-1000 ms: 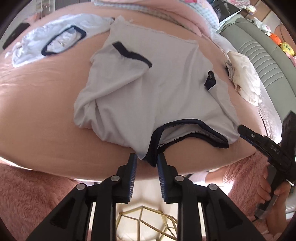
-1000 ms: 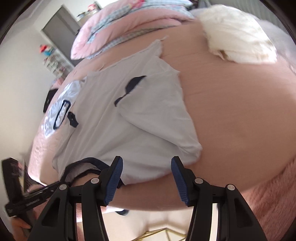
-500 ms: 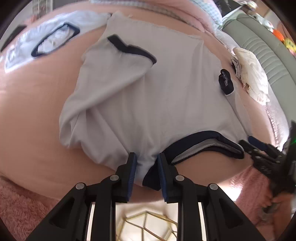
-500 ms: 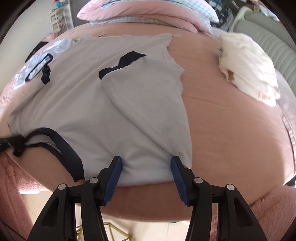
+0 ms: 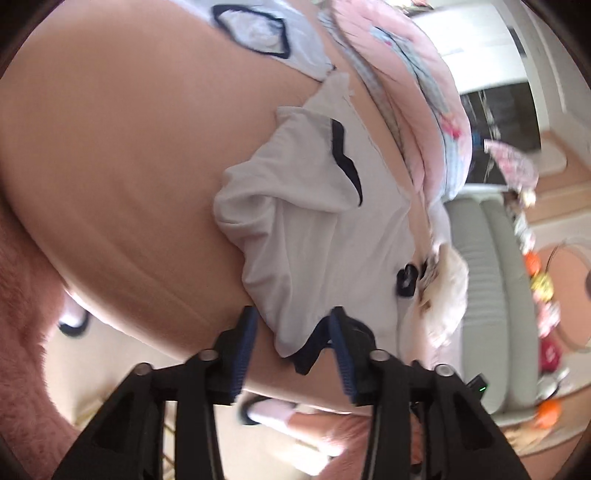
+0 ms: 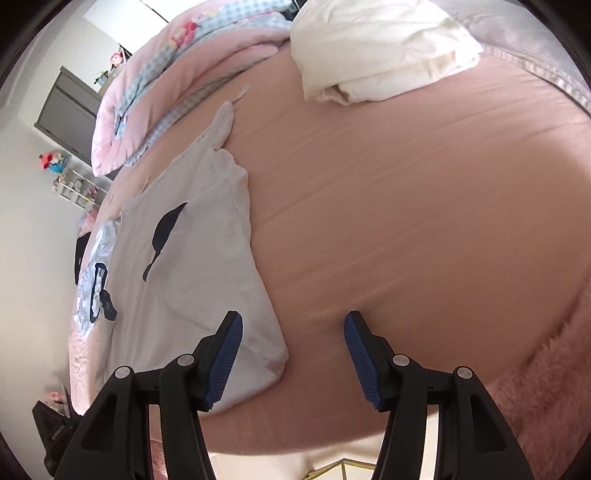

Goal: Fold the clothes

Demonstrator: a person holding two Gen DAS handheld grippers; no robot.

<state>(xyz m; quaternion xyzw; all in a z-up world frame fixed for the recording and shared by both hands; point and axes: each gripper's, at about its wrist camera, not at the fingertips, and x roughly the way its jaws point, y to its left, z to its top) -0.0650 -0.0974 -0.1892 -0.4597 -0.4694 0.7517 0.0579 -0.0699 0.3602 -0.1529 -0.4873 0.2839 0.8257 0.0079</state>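
Observation:
A light grey T-shirt [image 5: 325, 236] with navy trim lies flat on the pink bed sheet [image 5: 129, 166], both sleeves folded inward. In the left wrist view its near corner and navy collar edge hang between the fingers of my left gripper [image 5: 293, 350]. Those jaws are opening and the pads do not press the cloth. In the right wrist view the T-shirt [image 6: 195, 277] fills the left side. Its near right corner sits between the fingers of my right gripper [image 6: 291, 354], whose jaws stand wide and are still opening, with bare sheet [image 6: 424, 203] under the right finger.
A second pale shirt with a navy collar [image 5: 255, 33] lies further back. A folded cream cloth [image 6: 376, 48] sits at the far right. A pink checked quilt [image 6: 166, 92] is heaped at the head of the bed. A fuzzy pink blanket [image 6: 535, 387] hangs over the near edge.
The left view has rolled sharply and the left jaws have spread apart around the collar corner. The right gripper has slid right to the shirt's corner.

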